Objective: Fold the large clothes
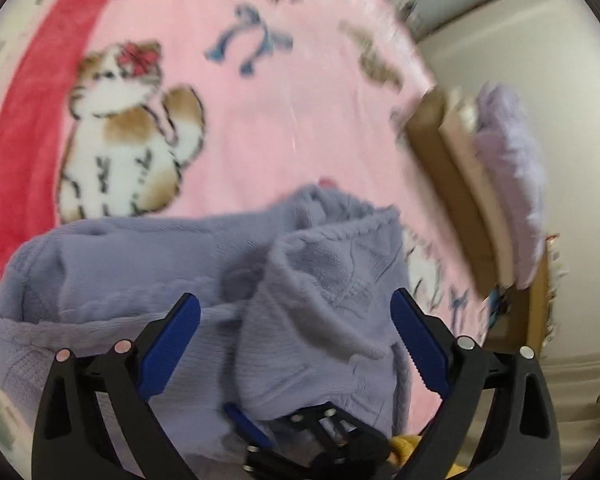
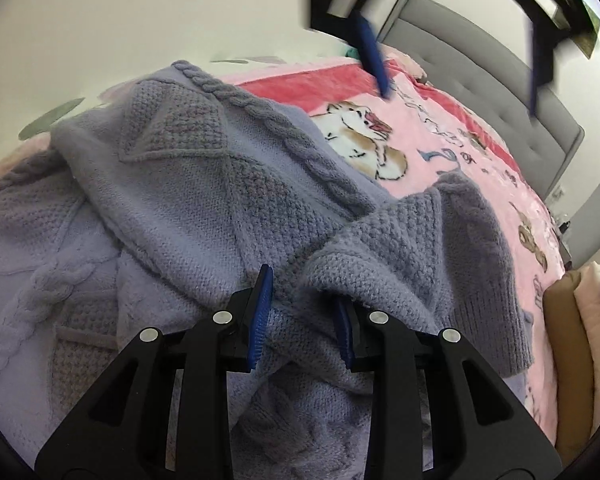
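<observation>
A lavender cable-knit sweater [image 1: 140,264] [image 2: 204,184] lies rumpled on a pink cat-print blanket [image 1: 280,120] [image 2: 480,160], with one sleeve folded across its body. My left gripper [image 1: 296,320] hangs open over the sweater's bunched sleeve, jaws wide apart, nothing pinched. The right wrist view shows it blurred, high over the blanket [image 2: 452,68]. My right gripper [image 2: 302,320] sits low on the sweater, jaws partly apart. Knit fabric lies in the gap and a sleeve fold drapes over the right finger [image 2: 346,332]. The pads do not press on it.
A grey padded headboard [image 2: 480,80] closes the bed's far end. A stack of brown, cream and lilac folded bedding [image 1: 480,184] [image 2: 580,340] stands at the bed's right side. White wall runs beyond the blanket. A bit of yellow cloth [image 1: 404,448] shows under my left gripper.
</observation>
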